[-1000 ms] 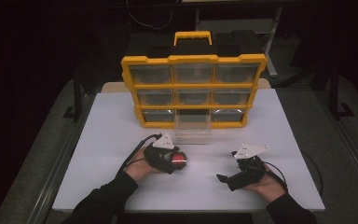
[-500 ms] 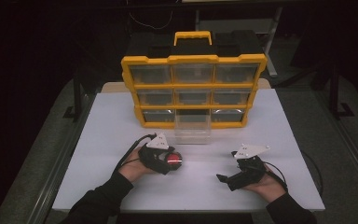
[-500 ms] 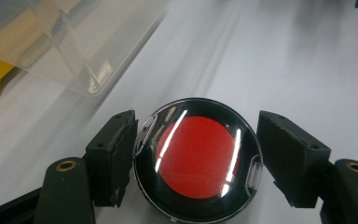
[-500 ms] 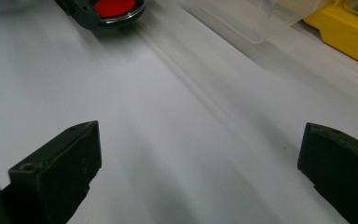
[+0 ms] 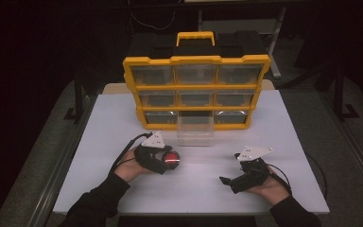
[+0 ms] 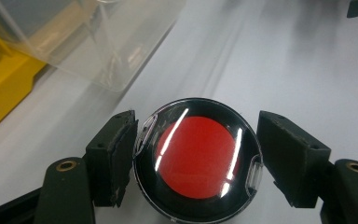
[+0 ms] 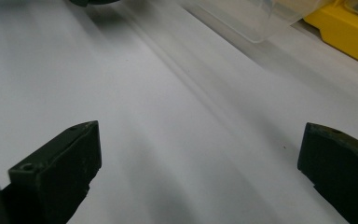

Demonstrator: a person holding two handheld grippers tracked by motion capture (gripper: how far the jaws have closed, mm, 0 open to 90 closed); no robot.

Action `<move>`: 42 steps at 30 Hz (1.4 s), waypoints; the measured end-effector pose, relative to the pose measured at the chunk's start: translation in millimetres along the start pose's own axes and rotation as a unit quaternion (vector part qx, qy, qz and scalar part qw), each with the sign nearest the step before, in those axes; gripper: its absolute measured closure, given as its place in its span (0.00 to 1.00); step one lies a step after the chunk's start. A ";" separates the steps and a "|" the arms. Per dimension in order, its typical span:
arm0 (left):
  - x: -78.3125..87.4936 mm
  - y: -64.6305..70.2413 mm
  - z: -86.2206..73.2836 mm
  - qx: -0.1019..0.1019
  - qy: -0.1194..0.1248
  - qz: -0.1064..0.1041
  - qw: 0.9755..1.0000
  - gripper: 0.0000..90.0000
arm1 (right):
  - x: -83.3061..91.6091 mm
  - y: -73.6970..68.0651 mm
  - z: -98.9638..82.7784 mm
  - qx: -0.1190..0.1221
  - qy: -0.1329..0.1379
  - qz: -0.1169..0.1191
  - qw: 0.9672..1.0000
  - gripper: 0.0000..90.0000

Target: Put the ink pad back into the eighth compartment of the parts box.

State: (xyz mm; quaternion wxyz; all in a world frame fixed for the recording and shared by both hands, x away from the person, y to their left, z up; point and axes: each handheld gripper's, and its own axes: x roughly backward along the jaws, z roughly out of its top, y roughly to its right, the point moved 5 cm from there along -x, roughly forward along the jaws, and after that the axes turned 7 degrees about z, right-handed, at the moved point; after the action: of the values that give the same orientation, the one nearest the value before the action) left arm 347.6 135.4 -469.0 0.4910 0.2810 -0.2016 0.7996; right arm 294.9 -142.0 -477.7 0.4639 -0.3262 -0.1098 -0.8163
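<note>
A round red disc (image 6: 198, 156) in a black case with a clear lid sits between the jaws of my left gripper (image 6: 196, 154), whose pads press its left and right rims. From above, the disc (image 5: 171, 159) and left gripper (image 5: 169, 161) are at the table's front left of centre, just before a clear drawer (image 5: 195, 128) pulled out of the bottom row of the yellow organizer (image 5: 196, 61). My right gripper (image 5: 230, 179) rests low at the front right, jaws wide apart (image 7: 200, 158) with nothing between them.
The organizer stands upright at the back of the white table (image 5: 288, 142), with three rows of clear drawers and a yellow handle (image 5: 196, 37) on top. The drawer's corner (image 6: 98, 46) lies close ahead of the left jaws. Dark floor surrounds the table.
My left gripper has shifted slightly left with the red disc in it. The right gripper has stayed put.
</note>
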 end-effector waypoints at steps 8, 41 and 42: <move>7.5 -7.3 1.1 0.007 0.004 0.002 1.000 0.33 | -0.3 0.1 0.0 0.000 0.000 0.001 1.000 0.00; 22.6 -11.4 23.8 -0.004 0.007 -0.011 1.000 0.33 | -0.4 -0.1 0.4 0.001 0.001 0.000 1.000 0.00; 23.7 -11.8 24.9 -0.003 0.009 -0.011 1.000 0.33 | -0.3 -0.1 0.5 0.001 0.001 0.000 1.000 0.00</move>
State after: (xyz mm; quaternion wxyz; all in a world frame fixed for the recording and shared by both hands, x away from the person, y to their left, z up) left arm 355.9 141.5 -434.2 0.5023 0.2751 -0.1962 0.7959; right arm 295.1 -141.5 -477.5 0.4647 -0.3247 -0.1103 -0.8164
